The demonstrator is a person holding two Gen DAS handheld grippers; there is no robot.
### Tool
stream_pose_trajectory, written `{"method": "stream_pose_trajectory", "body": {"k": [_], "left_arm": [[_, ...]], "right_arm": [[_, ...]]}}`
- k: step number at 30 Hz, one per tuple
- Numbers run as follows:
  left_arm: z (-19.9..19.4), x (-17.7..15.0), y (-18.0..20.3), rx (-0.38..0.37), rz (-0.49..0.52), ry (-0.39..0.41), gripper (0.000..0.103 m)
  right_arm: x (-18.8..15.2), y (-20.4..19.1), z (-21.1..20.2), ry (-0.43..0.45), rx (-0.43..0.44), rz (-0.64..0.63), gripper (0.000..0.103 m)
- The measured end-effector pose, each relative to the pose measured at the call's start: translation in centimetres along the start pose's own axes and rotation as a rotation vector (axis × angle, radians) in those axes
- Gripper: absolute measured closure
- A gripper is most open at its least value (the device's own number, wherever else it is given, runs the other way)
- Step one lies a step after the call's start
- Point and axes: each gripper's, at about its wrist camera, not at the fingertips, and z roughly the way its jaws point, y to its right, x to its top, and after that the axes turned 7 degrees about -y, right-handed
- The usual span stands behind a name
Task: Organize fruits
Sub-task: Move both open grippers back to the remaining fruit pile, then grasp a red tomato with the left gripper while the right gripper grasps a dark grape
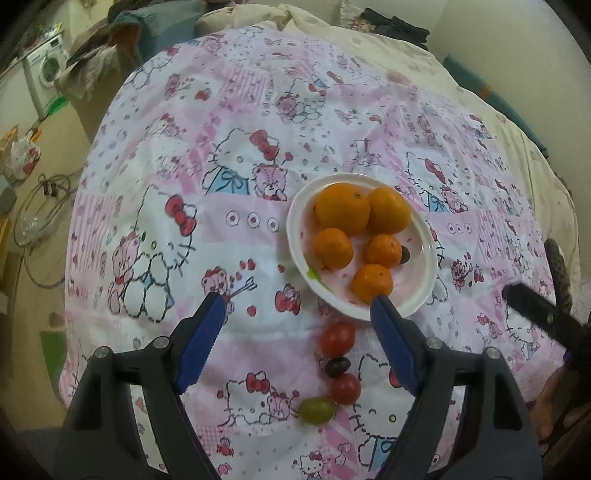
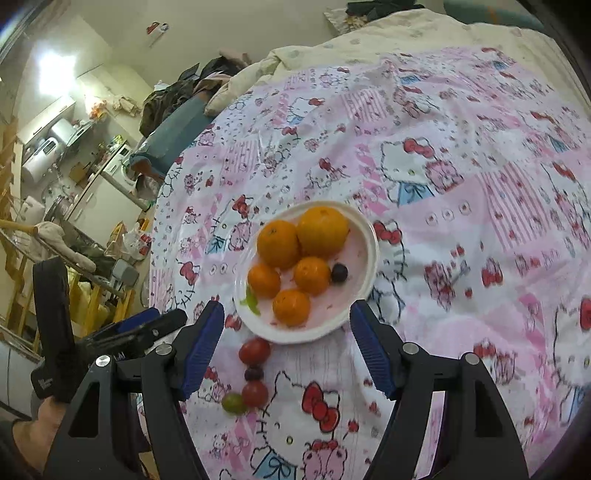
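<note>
A white plate [image 1: 295, 236] sits on the pink cartoon-print cover and holds several oranges [image 1: 341, 208] and one dark grape [image 1: 405, 254]. In front of the plate, a short row lies on the cover: a red cherry tomato [image 1: 337, 338], a dark grape [image 1: 338, 366], another red tomato [image 1: 346, 388] and a green grape [image 1: 317, 409]. My left gripper [image 1: 299, 300] hangs open above this row with nothing between its blue pads. My right gripper [image 2: 286, 306] is also open and empty, at the near rim of the plate [image 2: 369, 236], with the tomato row [image 2: 255, 350] just below it.
The cover [image 1: 240, 184] lies over a bed whose left edge drops to a cluttered floor with cables and bags [image 1: 26, 155]. Clothes and pillows [image 1: 240, 14] are piled at the far end. A washing machine [image 1: 46, 70] stands at the far left.
</note>
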Motion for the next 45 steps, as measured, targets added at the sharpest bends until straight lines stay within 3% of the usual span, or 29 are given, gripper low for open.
{"method": "stream_pose_trajectory", "body": {"k": [4, 6, 11, 15, 19, 23, 25, 27, 30, 37, 45], "left_arm": [[0.0, -0.4, -0.2, 0.003, -0.008, -0.005, 0.025], [0.4, -0.5, -0.1, -0.008, -0.003, -0.018, 0.025], [3.4, -1.0, 0.2, -0.056, -0.033, -0.146, 0.025], [6.3, -1.6, 1.4, -0.06, -0.025, -0.23, 0.044], [8.7, -1.9, 3.7, -0.042, 0.042, -0.275, 0.046], [9.8, -1.6, 5.2, -0.006, 0.094, -0.272, 0.051], [10.3, -1.6, 5.5, 0.012, 0.118, -0.273, 0.061], [10.7, -1.6, 5.8, 0.04, 0.14, -0.278, 0.062], [10.8, -1.5, 6.1, 0.075, 0.149, -0.274, 0.074], [10.4, -1.3, 6.1, 0.071, 0.154, -0.263, 0.074], [6.6, -1.3, 5.1, 0.028, 0.132, -0.196, 0.074]], "right_arm": [[-1.6, 0.7, 0.0, -0.006, -0.032, 0.043, 0.018], [-1.9, 1.1, 0.1, -0.012, -0.037, 0.061, 0.018], [-2.1, 3.1, 0.6, -0.043, -0.032, 0.133, 0.018], [-2.2, 4.2, 0.3, -0.043, -0.044, 0.159, 0.018], [-2.3, 5.0, -0.1, -0.037, -0.041, 0.181, 0.018], [-2.2, 5.4, -0.5, -0.033, -0.029, 0.192, 0.018], [-2.1, 5.5, -0.5, -0.031, -0.019, 0.199, 0.018], [-1.9, 5.4, -0.5, -0.03, -0.014, 0.198, 0.018], [-1.8, 5.3, -0.1, -0.041, -0.011, 0.198, 0.018], [-1.5, 4.2, 0.4, -0.041, -0.011, 0.165, 0.018], [-1.6, 4.1, 0.6, -0.046, -0.023, 0.151, 0.018]]}}
